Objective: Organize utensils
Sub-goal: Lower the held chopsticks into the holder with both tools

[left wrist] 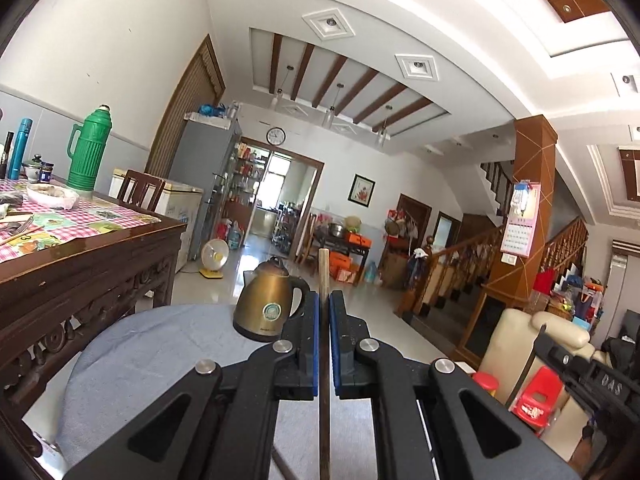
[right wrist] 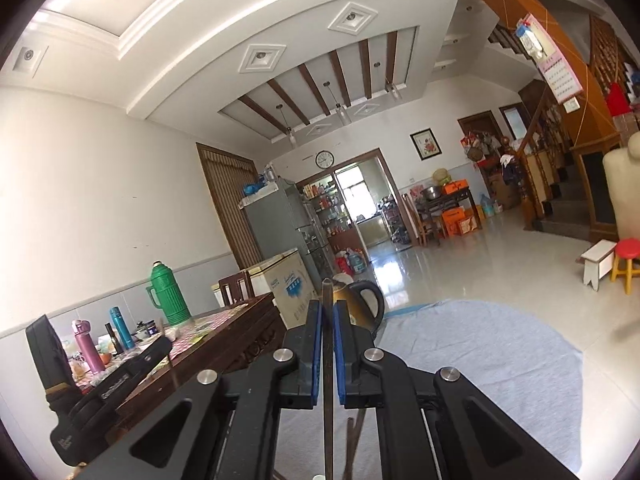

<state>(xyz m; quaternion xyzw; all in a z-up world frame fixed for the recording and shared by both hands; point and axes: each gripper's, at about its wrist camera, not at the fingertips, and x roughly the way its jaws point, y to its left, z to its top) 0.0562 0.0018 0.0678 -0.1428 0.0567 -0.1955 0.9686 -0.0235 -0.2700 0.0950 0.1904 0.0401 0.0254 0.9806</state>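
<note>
Left wrist: left gripper (left wrist: 324, 300) clamps one chopstick (left wrist: 323, 268), right gripper (right wrist: 328, 308) another chopstick (right wrist: 327, 292).

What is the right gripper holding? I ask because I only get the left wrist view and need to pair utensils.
Observer: The right gripper has its jaws shut on a thin dark chopstick. It is darker than the pale wooden chopstick in the left gripper.
Operator: Which way does it point?
Observer: Its tapered tip points forward, past the jaws.
Operator: Is there anything on the table that I can't see?
Observer: A pink metal bottle stands upright to the left of the teal bottle on the dark wooden table.
</note>
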